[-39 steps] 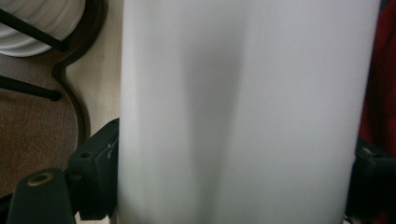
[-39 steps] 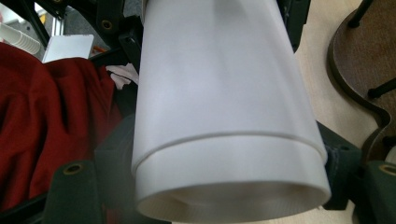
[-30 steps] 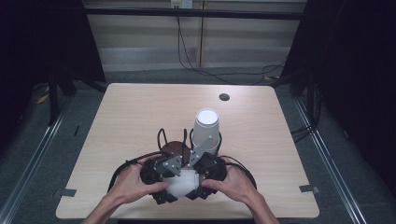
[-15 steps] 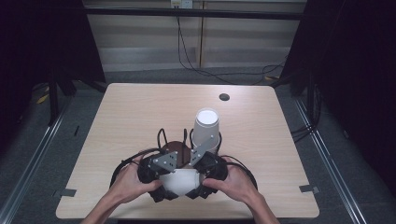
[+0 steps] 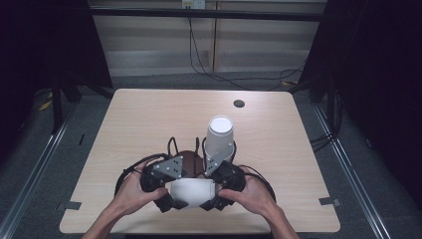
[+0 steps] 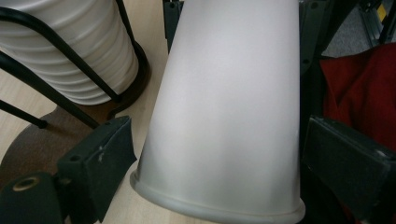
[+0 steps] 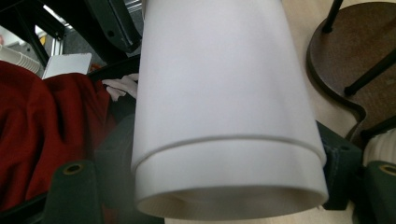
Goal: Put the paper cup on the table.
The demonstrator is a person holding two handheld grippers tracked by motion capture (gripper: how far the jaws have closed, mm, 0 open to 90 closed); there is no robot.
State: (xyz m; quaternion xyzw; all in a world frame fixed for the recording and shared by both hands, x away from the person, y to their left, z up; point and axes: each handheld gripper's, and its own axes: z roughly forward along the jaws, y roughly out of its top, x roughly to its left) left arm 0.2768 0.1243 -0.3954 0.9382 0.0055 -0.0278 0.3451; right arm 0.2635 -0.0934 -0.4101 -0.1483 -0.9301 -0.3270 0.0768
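Holding a white cup (image 5: 191, 191) on its side at the near edge of the surface (image 5: 149, 119), between the left tongs (image 5: 171, 199) and the right tongs (image 5: 211, 199), one hand behind each. Seen from the left gripper view: cup (image 6: 224, 102) between spread tongs (image 6: 219, 154), just now opening a bit wider, one pad close against the cup wall near the rim, the other standing off with a dark gap. Seen from the right gripper view: right tongs (image 7: 205, 172) pinching the cup (image 7: 219, 84) close to its open mouth, with a thin line running around the wall a little above the rim. Just behind the hands, a tall stack of white cups (image 5: 219, 137) standing upright in a black wire holder on a round brown base (image 5: 189, 157). Farther back, a small dark round hole (image 5: 239, 103) in the surface. Under the cup in both gripper views, some red cloth (image 6: 355, 93).
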